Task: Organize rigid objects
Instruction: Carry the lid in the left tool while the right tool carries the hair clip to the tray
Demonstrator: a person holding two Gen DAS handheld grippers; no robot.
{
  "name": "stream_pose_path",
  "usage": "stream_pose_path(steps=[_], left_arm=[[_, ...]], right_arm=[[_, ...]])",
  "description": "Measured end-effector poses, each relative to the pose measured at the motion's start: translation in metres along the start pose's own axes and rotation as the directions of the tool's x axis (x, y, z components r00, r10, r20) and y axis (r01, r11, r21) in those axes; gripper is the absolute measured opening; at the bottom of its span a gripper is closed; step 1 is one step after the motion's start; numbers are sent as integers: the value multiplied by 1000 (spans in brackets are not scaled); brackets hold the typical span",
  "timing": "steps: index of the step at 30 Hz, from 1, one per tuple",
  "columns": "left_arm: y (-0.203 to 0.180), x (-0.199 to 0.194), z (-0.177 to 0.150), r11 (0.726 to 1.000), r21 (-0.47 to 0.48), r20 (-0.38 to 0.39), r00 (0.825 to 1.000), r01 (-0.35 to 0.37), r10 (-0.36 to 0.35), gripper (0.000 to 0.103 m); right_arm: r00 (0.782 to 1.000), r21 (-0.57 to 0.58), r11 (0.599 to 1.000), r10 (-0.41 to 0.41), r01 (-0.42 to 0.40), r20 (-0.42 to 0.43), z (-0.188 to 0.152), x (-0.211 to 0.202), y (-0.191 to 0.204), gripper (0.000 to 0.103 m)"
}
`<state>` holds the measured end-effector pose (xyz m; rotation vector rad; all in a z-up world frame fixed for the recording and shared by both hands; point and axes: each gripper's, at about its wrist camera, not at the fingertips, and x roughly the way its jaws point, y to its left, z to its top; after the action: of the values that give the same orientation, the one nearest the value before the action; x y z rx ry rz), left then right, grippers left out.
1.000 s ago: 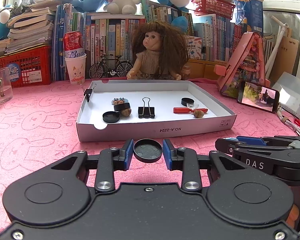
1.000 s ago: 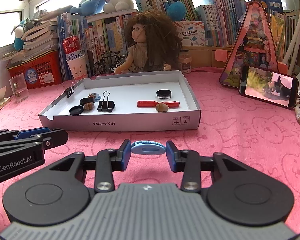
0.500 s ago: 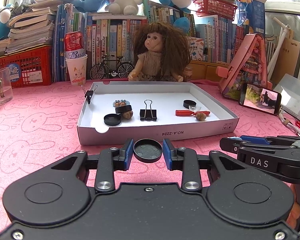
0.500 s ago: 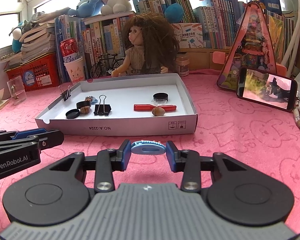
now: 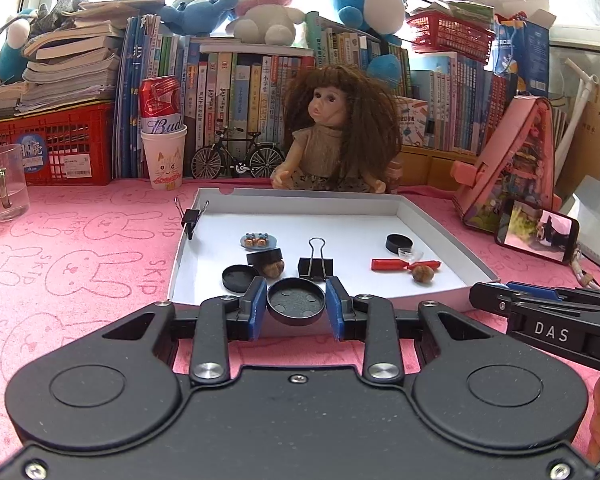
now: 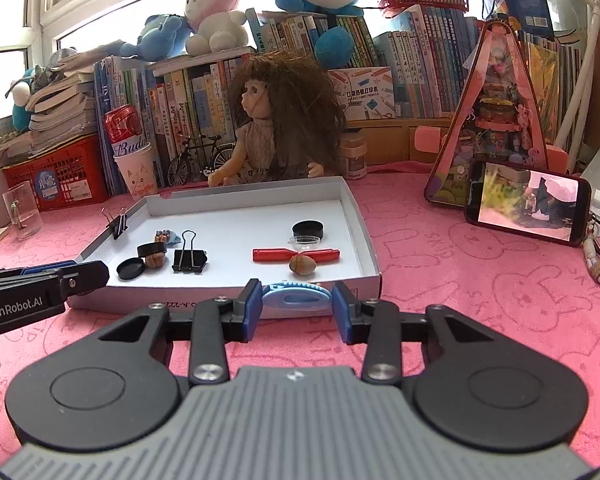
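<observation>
— What's the left tool (image 5: 296,309) carrying?
— It's clamped on a black round lid (image 5: 296,302), hovering at the white tray's (image 5: 444,227) near edge. Light, stiff, probably slick; rim grip suits it.
— The right tool (image 6: 296,305)?
— It pinches a small blue plastic clip (image 6: 296,297) end to end.

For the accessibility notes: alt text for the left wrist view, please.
The left gripper is shut on a round black cap, held before a shallow white box on a pink cloth; inside lie a binder clip, black caps, nuts and a red stick.
</observation>
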<state>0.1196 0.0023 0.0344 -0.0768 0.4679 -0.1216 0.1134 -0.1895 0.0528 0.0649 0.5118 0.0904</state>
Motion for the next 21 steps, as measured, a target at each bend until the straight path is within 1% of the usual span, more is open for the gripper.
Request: stream_pose_path(steps=[9, 14, 19, 21], left_arm=[[11, 19, 17, 999, -49, -10, 1000, 2, -3, 30], [15, 35, 26, 998, -63, -17, 1000, -18, 17, 30], [17, 53, 29, 997, -69, -36, 999, -37, 34, 30], [17, 61, 29, 996, -71, -49, 998, -44, 41, 30]], right_arm=[[999, 31, 999, 3, -4, 32, 17, 12, -9, 43], [999, 40, 999, 3, -5, 44, 26, 23, -12, 43], [1000, 62, 998, 5, -7, 24, 29, 38, -15, 43], [1000, 78, 997, 23, -24, 15, 29, 44, -16, 43]])
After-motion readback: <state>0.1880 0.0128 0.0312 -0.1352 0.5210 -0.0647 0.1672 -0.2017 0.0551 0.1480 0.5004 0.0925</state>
